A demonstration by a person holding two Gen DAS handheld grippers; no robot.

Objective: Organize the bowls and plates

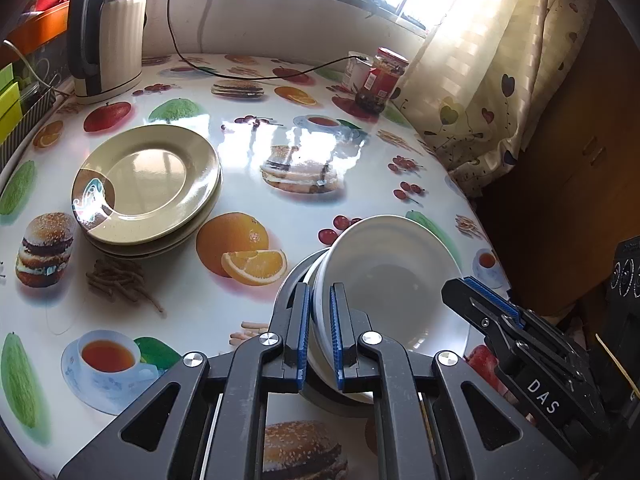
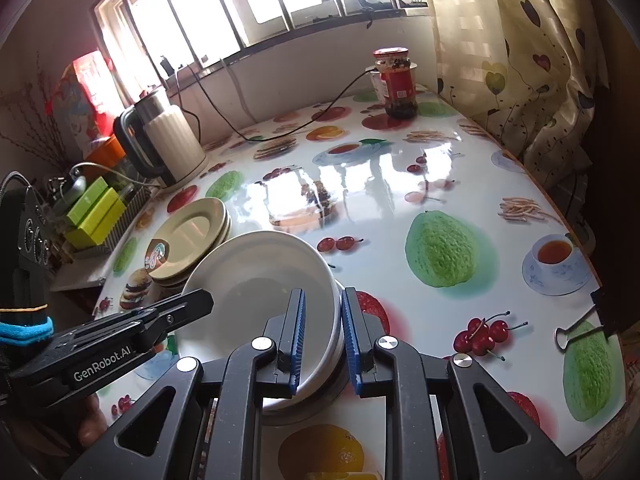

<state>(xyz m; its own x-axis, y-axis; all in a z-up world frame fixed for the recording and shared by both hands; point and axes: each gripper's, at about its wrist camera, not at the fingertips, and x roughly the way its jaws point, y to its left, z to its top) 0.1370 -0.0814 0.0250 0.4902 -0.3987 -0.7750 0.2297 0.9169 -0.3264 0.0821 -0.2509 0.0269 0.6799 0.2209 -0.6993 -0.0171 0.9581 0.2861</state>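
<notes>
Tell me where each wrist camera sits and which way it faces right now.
Left wrist: behind the left tool, facing the window across the table; it grips the white bowl rim; right tool enters at right.
Right wrist: behind the right tool, facing the window; it straddles the bowl's opposite rim; left tool enters at left.
Shared: bowl, plate stack, kettle, jar.

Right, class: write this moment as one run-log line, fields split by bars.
left tongs: shut on white bowl rim | right tongs: straddling opposite rim, contact unclear | bowl: tilted on bowl stack | beige plates: stacked, untouched
</notes>
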